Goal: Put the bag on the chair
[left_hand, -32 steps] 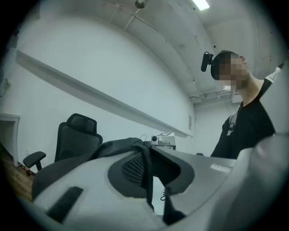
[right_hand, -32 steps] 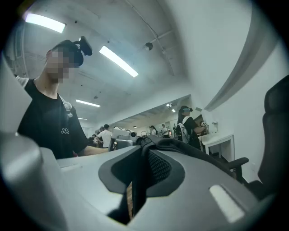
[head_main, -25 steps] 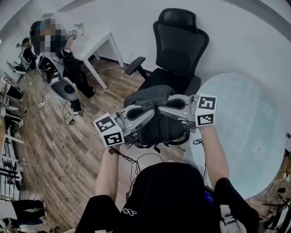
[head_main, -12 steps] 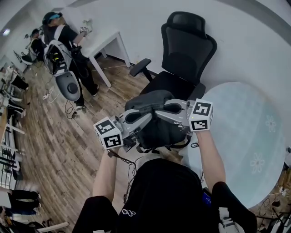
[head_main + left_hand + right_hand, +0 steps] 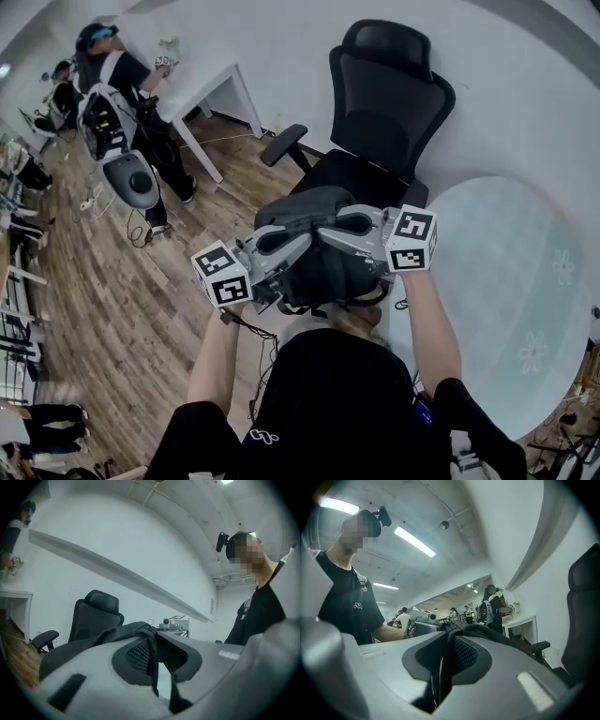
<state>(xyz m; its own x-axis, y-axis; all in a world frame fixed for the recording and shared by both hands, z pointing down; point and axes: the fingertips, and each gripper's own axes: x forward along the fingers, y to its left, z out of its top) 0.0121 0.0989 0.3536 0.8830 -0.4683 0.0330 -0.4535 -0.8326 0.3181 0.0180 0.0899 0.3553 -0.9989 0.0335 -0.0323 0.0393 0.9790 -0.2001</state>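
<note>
1. Black fabric bag (image 5: pixel 319 272) hangs just in front of the chair (image 5: pixel 380 131), not yet on it; my left gripper (image 5: pixel 152 660) and right gripper (image 5: pixel 443 667) each pinch its top strap in near-shut jaws.
2. I want it carried level over the seat (image 5: pixel 361 178); lowered till it rests; both sides freed together.
3. Plank floor (image 5: pixel 112 281) lies left of the chair; a pale round table (image 5: pixel 506 281) stands to its right.

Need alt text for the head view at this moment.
A person, seen from above, holds a dark bag up with the left tongs and right tongs, both shut on it, in front of a black chair. A round glass table stands at right. People stand by a white desk at upper left.
</note>
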